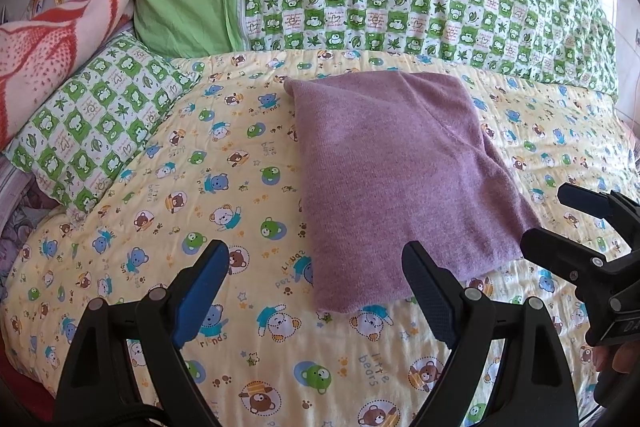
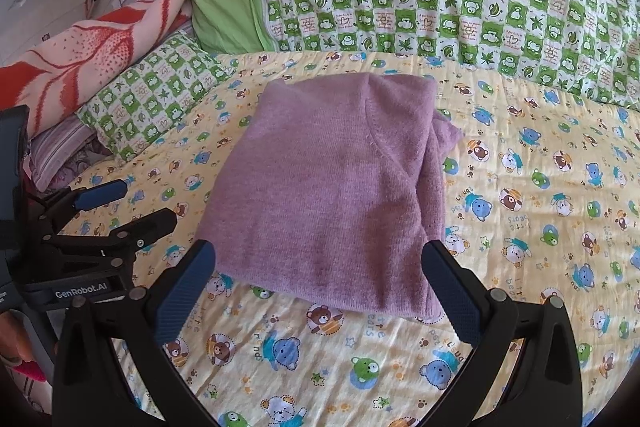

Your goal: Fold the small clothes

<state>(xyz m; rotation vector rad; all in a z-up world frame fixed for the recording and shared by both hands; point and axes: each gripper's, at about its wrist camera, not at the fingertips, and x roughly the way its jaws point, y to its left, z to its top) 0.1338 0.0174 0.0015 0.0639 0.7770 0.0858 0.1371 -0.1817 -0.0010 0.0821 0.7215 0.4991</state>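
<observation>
While folded, purple sweater [image 2: 328, 187] lies lengthwise, receding

**Soft cloth, hard plastic**

The purple sweater [image 2: 328, 187] is fuzzy, matt knit. The yellow bedsheet [image 2: 520, 247] is thin, crinkled printed cotton. At lower frame, the right gripper [image 2: 320, 259] is matt black plastic with textured blue rubbery pads [image 2: 184, 295].

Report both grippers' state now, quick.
Left gripper: open, holding nothing, beside the folded purple garment.
Right gripper: open, holding nothing, near edge of the garment between its fingers.
</observation>
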